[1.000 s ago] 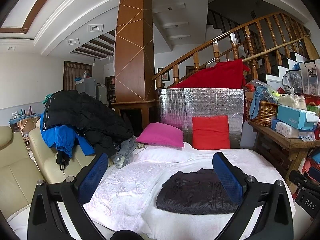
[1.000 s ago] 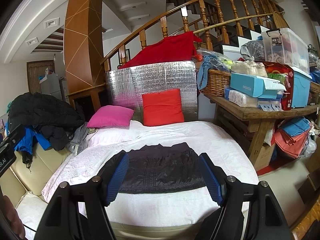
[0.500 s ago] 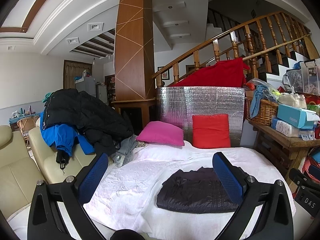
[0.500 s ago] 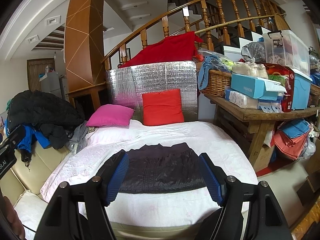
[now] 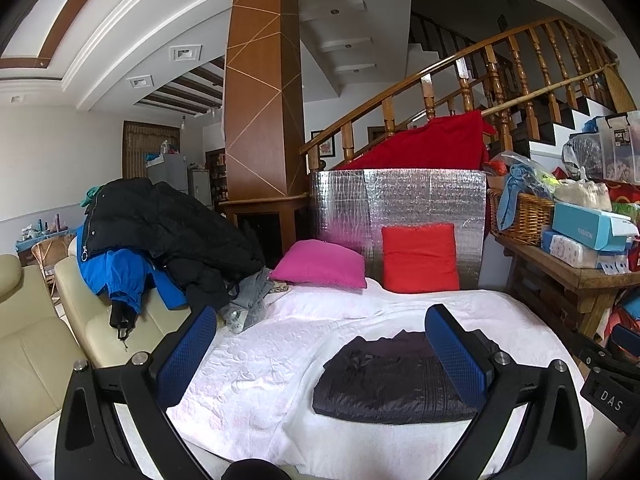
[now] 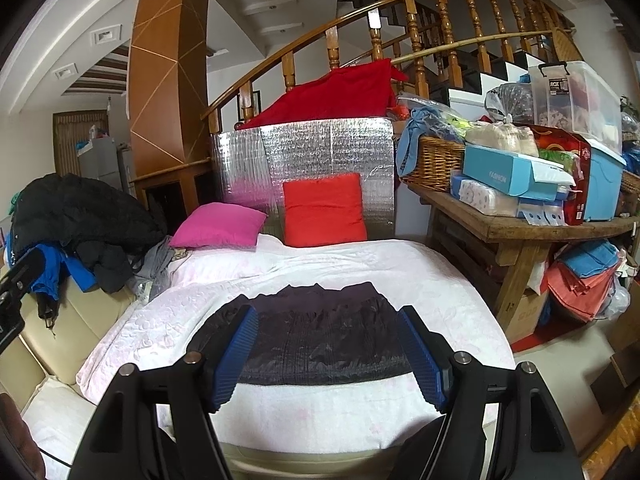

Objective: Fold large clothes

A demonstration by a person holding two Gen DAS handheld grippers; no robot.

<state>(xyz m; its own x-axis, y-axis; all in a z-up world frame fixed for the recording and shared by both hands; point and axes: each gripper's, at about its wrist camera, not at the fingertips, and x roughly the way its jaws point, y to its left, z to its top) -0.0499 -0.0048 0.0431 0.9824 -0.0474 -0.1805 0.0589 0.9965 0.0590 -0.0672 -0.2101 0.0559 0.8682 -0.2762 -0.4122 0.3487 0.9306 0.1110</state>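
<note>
Dark folded garment [image 6: 320,336], front edge behind jaws

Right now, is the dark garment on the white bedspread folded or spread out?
Folded: the dark quilted garment lies as a compact rectangle, no sleeves showing.

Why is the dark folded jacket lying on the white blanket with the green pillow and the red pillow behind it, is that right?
Almost. The dark folded jacket does lie on the white blanket with the red pillow behind, but the other pillow is pink, not green. The right wrist view shows it.
</note>
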